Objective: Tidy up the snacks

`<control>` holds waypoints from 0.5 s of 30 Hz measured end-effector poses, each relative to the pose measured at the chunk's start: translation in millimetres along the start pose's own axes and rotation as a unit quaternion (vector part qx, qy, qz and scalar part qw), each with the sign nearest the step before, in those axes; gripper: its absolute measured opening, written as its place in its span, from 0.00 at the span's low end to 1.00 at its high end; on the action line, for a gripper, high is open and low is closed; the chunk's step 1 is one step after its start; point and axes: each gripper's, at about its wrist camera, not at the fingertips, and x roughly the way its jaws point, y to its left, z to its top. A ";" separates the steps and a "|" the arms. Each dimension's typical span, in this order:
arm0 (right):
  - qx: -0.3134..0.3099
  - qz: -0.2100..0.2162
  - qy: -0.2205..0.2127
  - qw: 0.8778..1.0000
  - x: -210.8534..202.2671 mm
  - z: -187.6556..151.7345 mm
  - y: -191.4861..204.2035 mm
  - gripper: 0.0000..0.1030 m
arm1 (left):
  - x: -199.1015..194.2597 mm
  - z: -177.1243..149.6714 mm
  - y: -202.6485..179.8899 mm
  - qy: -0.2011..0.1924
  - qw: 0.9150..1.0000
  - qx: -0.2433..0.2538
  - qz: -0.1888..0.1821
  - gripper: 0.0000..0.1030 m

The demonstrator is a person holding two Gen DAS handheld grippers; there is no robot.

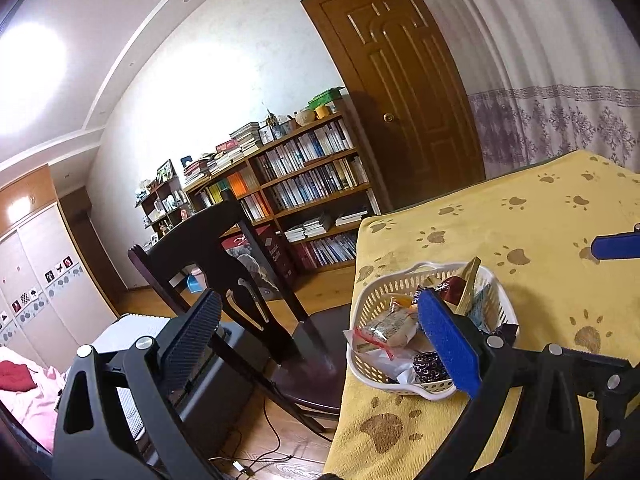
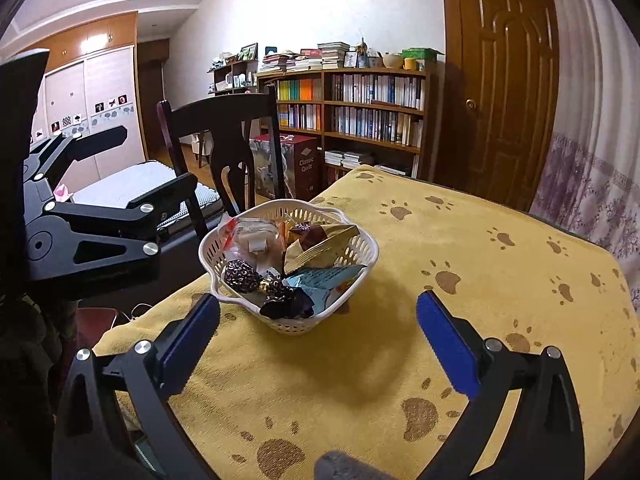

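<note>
A white slotted basket (image 2: 362, 250) (image 1: 370, 292) sits near the left edge of a table covered in a yellow paw-print cloth (image 2: 460, 264). It holds several wrapped snacks: a clear packet with a red edge (image 2: 250, 234), dark patterned sweets (image 2: 242, 276), a gold-brown packet (image 2: 324, 244) and a light blue packet (image 2: 324, 280). My right gripper (image 2: 316, 334) is open, low over the cloth just in front of the basket, holding nothing. My left gripper (image 1: 320, 332) is open too, at the table's left edge; its blue right finger (image 1: 448, 340) overlaps the basket and its left finger hangs off the table.
A dark wooden chair (image 2: 224, 136) (image 1: 224, 264) stands at the table's left side, close to the basket. Behind it are a bookshelf (image 2: 360, 112), a brown door (image 2: 500, 80) and a curtain (image 2: 592, 184). Cables lie on the wooden floor (image 1: 280, 436).
</note>
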 end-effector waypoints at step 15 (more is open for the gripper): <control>-0.018 0.005 0.001 1.000 -1.7 -2.0 8.7 0.95 | 0.9 -0.6 -7.3 0.001 1.000 0.014 -0.006 0.97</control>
